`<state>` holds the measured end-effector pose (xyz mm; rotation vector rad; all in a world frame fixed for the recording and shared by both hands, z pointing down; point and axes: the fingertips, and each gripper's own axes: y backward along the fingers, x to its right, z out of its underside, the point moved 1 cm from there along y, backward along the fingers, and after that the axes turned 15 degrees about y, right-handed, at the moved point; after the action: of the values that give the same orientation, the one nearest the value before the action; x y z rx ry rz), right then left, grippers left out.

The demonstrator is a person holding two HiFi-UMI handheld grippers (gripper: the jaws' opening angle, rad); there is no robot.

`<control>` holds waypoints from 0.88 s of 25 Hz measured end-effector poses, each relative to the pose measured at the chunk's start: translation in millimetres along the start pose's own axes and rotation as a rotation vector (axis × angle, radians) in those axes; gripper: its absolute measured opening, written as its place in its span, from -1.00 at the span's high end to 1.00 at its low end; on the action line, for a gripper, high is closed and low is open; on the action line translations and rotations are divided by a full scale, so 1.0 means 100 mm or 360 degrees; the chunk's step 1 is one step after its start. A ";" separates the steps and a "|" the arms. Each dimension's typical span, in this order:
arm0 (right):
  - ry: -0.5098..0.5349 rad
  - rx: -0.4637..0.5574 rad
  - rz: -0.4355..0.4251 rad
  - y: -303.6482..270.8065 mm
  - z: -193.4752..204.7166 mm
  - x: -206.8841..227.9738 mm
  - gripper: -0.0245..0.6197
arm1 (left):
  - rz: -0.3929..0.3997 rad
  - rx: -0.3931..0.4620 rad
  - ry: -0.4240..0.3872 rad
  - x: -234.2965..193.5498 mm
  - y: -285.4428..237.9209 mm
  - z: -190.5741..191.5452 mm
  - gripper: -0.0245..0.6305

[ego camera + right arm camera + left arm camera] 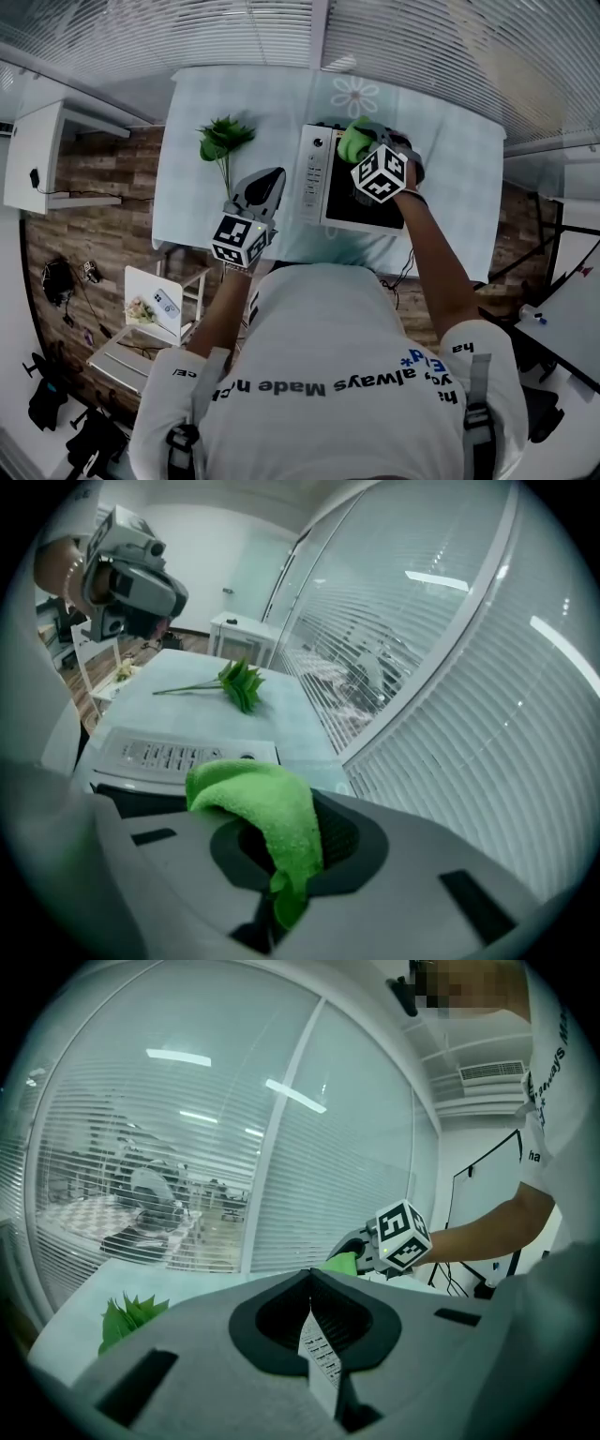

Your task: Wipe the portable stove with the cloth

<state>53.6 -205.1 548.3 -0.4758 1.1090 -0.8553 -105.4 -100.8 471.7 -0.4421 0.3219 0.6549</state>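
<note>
The right gripper [364,141] pinches the green cloth [353,141] with a fold hanging forward, likely so it can drag across the portable stove [315,178]. The cloth sits at the stove's 12 o'clock edge. The left gripper [265,183], jaws together on nothing, waits clear at the stove's 9 o'clock. The stove's panel labels are too small to read; the shirt [319,384] partly reads "always Made".

Head cam steep down; gripper cams low, share plant [242,682].
</note>
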 end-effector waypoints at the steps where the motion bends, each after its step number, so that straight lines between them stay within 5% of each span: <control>1: -0.0005 0.0031 -0.0008 0.01 -0.08 -0.05 0.85 | 0.0003 -0.0001 0.0001 0.00 0.00 0.00 0.89; 7: 0.0150 0.0029 -0.0201 -0.25 -0.26 -0.70 0.85 | 0.0005 -0.0005 0.0001 0.01 0.03 0.02 0.89; 22: 0.0046 0.0007 -0.0217 -0.19 -0.22 -0.95 0.85 | 0.0028 -0.0011 0.0001 0.02 0.12 0.06 0.89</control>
<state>8.5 -139.7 608.2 -0.5418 1.1104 -0.9860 -110.5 -88.5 472.1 -0.4463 0.3248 0.6734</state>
